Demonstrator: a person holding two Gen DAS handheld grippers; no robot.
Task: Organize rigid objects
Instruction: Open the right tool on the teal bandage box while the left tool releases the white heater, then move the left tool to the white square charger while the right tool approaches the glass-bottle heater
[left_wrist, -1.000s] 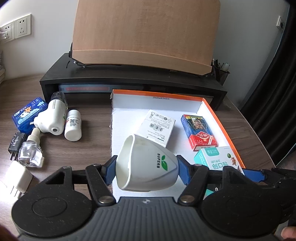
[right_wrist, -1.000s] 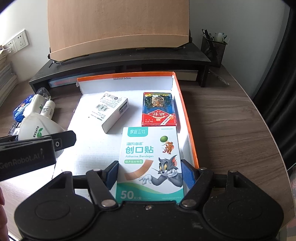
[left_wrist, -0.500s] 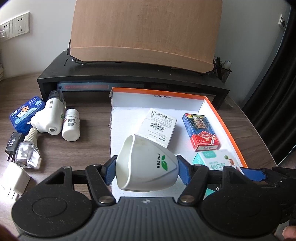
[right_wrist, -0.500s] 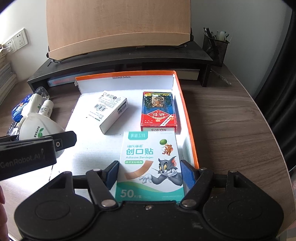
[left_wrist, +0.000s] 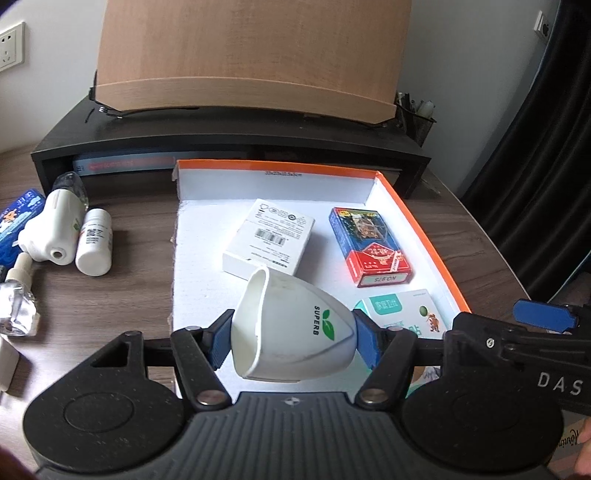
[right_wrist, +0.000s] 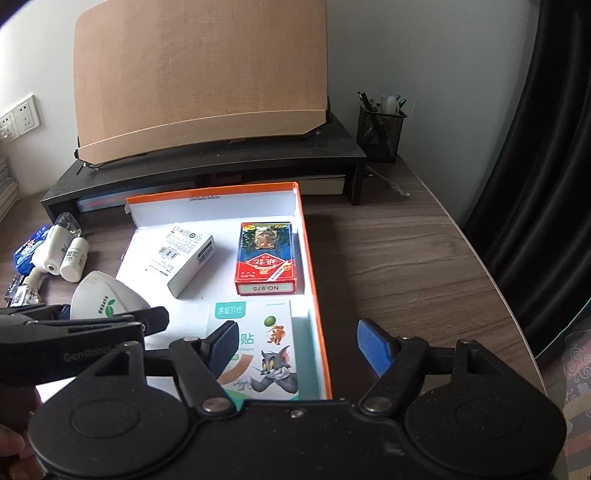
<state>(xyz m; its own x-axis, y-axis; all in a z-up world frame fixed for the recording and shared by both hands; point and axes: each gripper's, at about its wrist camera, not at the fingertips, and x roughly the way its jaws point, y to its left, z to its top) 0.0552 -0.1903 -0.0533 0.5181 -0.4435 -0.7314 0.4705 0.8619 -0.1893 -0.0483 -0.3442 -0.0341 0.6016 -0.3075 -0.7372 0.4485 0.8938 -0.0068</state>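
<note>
On the dark wood counter (left_wrist: 122, 295), your left gripper (left_wrist: 291, 338) clamps the white cup (left_wrist: 295, 332) by its sides above the near-left part of the orange-rimmed tray (left_wrist: 417, 229), while your right gripper (right_wrist: 295, 347) hangs released; the cup looks light, stiff, slick and breakable, so grip its walls gently.

The blue packet (left_wrist: 16, 218) (cartoon print) is cut by the left edge.
</note>
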